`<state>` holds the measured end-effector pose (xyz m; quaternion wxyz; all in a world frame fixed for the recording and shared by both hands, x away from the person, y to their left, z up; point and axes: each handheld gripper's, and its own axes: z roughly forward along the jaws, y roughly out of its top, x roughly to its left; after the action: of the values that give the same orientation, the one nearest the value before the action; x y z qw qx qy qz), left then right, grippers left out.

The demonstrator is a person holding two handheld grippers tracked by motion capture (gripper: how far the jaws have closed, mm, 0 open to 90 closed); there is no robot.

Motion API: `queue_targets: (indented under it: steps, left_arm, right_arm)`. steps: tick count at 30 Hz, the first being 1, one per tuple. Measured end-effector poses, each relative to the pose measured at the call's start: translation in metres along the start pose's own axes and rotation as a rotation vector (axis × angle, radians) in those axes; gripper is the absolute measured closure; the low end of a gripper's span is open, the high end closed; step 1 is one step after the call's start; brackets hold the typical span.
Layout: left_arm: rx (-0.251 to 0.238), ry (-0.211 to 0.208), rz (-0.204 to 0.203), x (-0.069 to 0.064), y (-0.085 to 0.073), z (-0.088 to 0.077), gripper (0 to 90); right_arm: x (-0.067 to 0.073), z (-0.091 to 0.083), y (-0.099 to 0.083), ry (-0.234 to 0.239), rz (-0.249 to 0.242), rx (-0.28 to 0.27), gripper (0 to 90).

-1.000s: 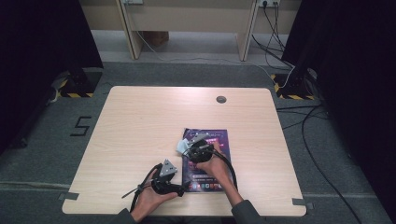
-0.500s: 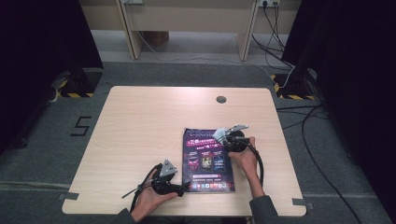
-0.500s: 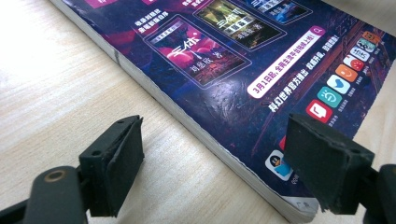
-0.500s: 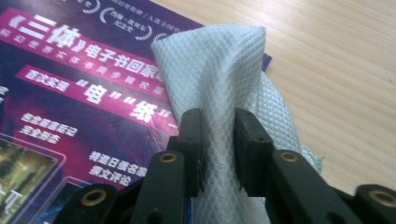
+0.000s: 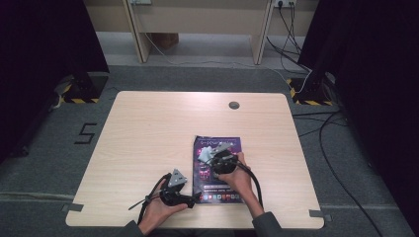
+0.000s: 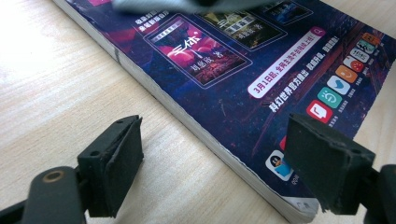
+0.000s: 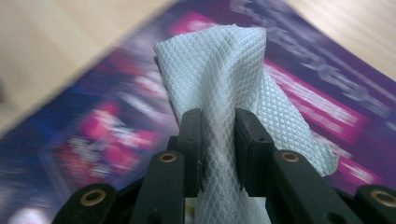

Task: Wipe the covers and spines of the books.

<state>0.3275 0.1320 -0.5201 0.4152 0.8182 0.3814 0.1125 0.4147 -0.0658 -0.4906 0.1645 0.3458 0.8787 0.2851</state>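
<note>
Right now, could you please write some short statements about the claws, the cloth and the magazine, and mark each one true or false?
1. The right claw is shut on the white cloth. True.
2. The left claw grips the magazine. False: its jaws stand open, either side of the magazine's near corner.
3. The magazine lies flat on the table. True.
4. The cloth lies spread on bare wood. False: it is pinched, above the magazine cover.

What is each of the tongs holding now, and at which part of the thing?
The right tongs grip a white cloth at a bunched fold near its middle, above the magazine. The left tongs hold nothing; their jaws stand open astride the magazine's edge.
</note>
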Motion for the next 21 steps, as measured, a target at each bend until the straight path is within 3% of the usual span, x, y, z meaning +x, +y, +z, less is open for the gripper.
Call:
queue_targets:
  steps: [3, 6, 11, 15, 18, 21]
  left_arm:
    - [0.004, -0.001, 0.004, 0.000, 0.000, -0.001, 18.4]
    - [-0.002, -0.001, -0.001, 0.000, -0.001, -0.001, 18.4]
    - [0.010, -0.016, -0.008, 0.000, -0.001, -0.003, 18.9]
    - [0.043, -0.063, -0.019, 0.002, -0.003, -0.012, 18.0]
    - [0.047, -0.063, -0.018, 0.002, -0.004, -0.016, 17.7]
    - [0.056, -0.057, -0.015, 0.001, -0.005, -0.015, 17.6]
  right_arm:
    - [0.022, 0.003, 0.007, 0.037, -0.055, -0.005, 74.2]
    - [0.030, 0.003, 0.007, 0.055, -0.068, -0.005, 74.2]
    - [0.025, 0.003, 0.006, 0.082, -0.053, -0.018, 74.8]
    - [0.017, 0.002, 0.004, 0.050, -0.044, -0.008, 74.6]
    - [0.010, 0.000, 0.001, 0.052, -0.014, -0.009, 74.3]
    - [0.015, -0.002, 0.000, 0.054, -0.029, -0.002, 73.6]
